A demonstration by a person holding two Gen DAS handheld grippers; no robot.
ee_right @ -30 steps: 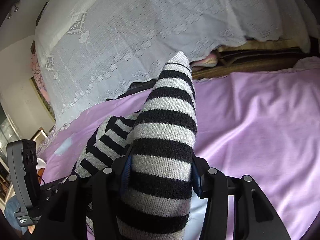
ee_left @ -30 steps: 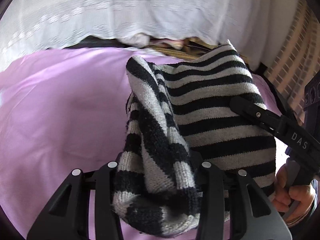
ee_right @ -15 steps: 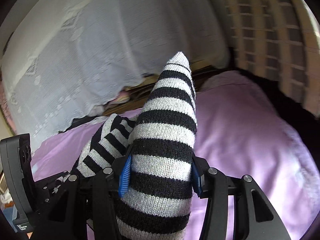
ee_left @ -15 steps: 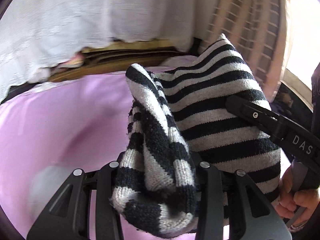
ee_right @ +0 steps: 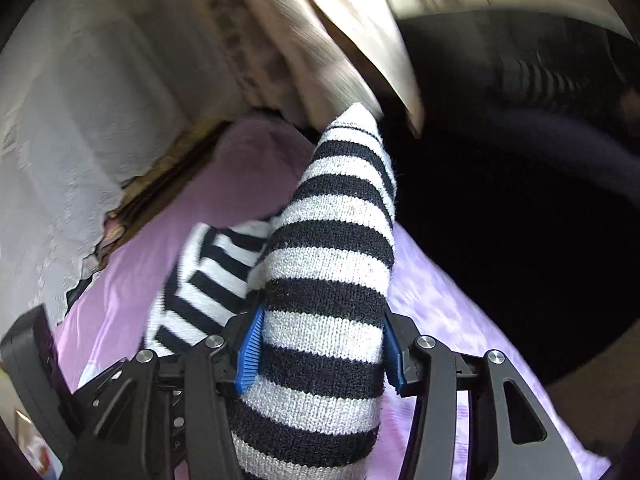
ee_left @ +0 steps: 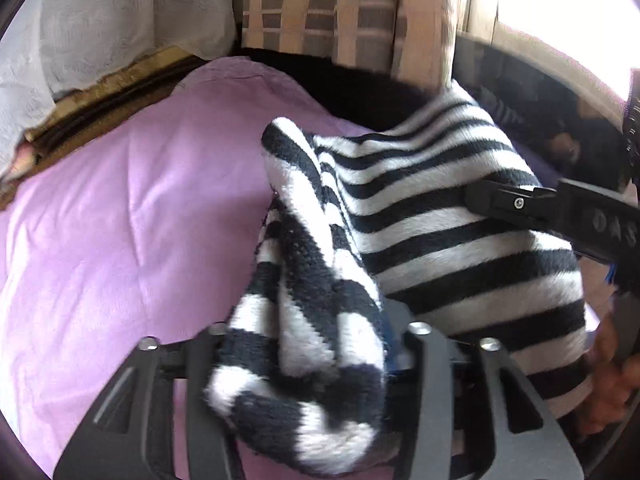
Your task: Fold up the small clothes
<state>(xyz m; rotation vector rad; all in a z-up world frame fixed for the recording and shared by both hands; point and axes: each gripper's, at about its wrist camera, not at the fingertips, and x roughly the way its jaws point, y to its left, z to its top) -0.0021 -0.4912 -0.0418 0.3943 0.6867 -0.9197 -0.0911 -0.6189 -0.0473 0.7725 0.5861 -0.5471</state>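
daylight, blown-out window (ee_left: pixel 560 20) top right; motion blur; fisheye edges dark

Fuzzy knit garment (ee_left: pixel 440 216), matt sheet (ee_left: pixel 120 240)

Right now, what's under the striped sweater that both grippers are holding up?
Under the striped sweater lies the purple sheet, bare where it shows. The left gripper and right gripper are both clamped on the knit. The sheet directly beneath it is hidden.

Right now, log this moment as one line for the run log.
left gripper: shut on striped knit garment | right gripper: shut on striped knit garment | garment: held up above purple sheet | fold: not laid down
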